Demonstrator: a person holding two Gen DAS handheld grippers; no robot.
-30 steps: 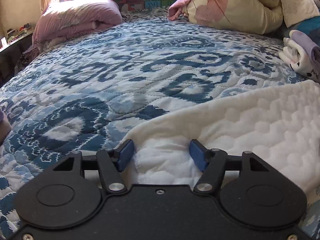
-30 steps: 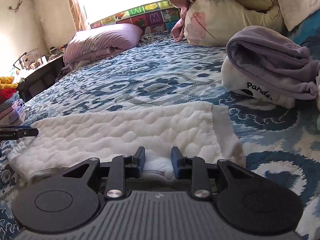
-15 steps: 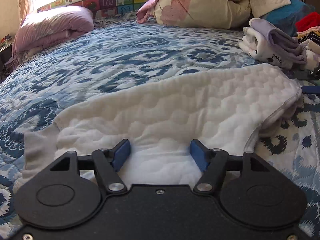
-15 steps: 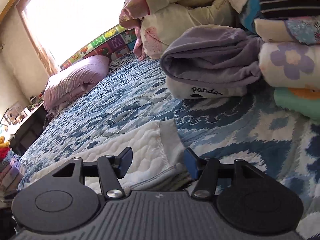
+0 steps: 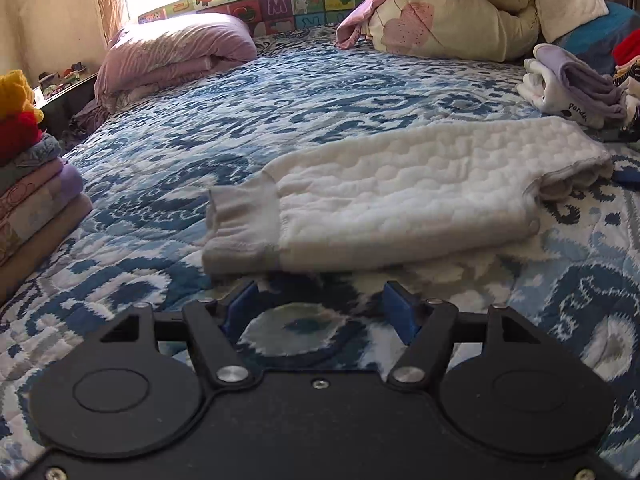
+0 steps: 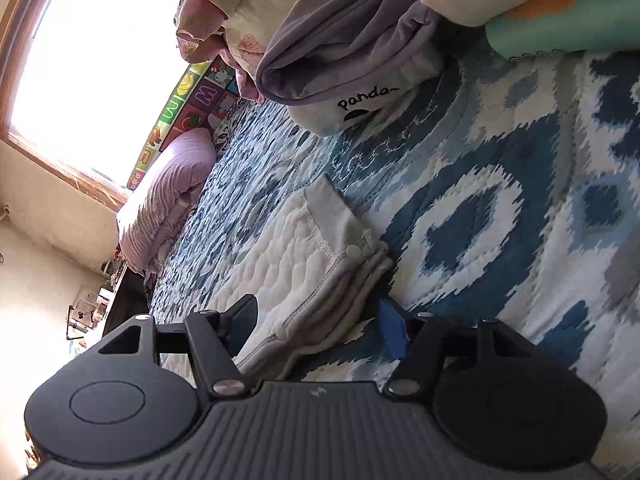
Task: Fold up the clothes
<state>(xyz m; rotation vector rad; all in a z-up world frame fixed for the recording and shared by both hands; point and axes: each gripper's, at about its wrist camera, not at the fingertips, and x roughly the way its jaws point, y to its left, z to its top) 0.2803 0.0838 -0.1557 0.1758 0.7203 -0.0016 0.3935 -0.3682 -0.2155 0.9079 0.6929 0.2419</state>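
While both tools stand free of the cloth, the scene reads as follows.

Step in hand: a fold of the white quilted garment (image 5: 400, 196) looks finished, and it lies let go; this is my reading of how it lies.
Garment place: centre of the left wrist view, flat on the blue patterned bedspread (image 5: 280, 92), a long doubled band with its grey cuff (image 5: 240, 232) toward the lower left.
Left gripper (image 5: 322, 312): spread wide, nothing between its blue pads, only bedspread below; the garment sits just beyond the tips.
Right gripper (image 6: 316, 320): its jaws have just been opening; they stand apart with the garment's grey snap-button edge (image 6: 344, 272) between them, and the pads do not appear to press on it.
Right view tilt: the whole room leans, the window in the upper left.
Next move: probably one more fold across the length, so each tool would need to close on one end of the band, cuff end and button end, and bring them together; or carry the piece to a pile.
Count, garments being folded: one.
Count, grippers: two.
Count, snap buttons seen on the edge: about three.
Count, piles: one folded stack (image 5: 36, 200) at the left edge, another heap at the right edge behind the purple "panda" garment (image 6: 352, 40).
Count, pillows: one purple pillow (image 5: 176, 48) in the upper left.
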